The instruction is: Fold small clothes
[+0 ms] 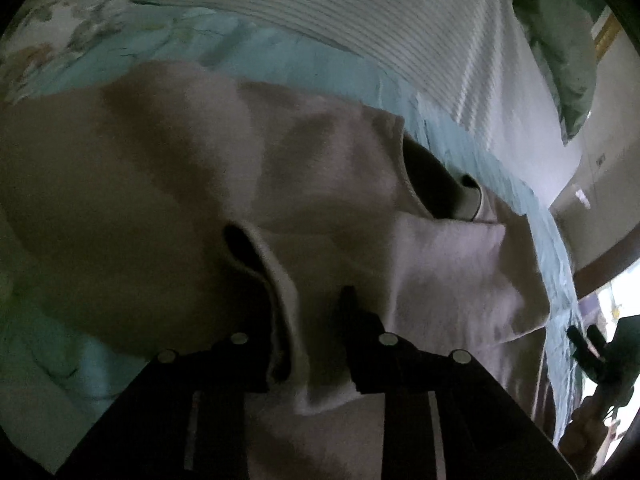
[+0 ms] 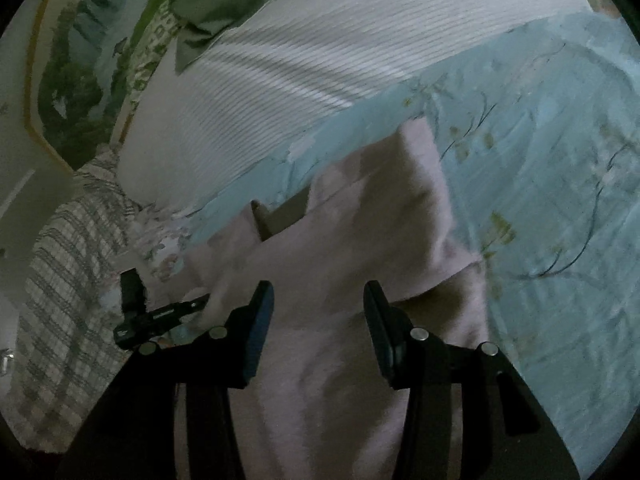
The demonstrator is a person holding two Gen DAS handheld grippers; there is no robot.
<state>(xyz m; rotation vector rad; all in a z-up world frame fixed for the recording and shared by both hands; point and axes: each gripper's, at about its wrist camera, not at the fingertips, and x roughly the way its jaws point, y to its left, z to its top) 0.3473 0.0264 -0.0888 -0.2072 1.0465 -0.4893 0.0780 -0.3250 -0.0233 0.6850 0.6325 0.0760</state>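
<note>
Left hand-held gripper (image 1: pixel 308 320): jaws narrow, pinching a hem fold of the pale pink fleece garment (image 1: pixel 200 168) lying on the light-blue floral bedspread (image 1: pixel 312 68). Right hand-held gripper (image 2: pixel 319 312): half open over the garment's near part, holding nothing. Risk: the thin pinch slips when lifted, dropping the fold crooked.

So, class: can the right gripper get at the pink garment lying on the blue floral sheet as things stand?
Probably yes. The right gripper hangs directly over the pink garment, jaws apart with only cloth below and nothing between. The left gripper, at the garment's other edge with a fold between its jaws, leaves that way free.
</note>
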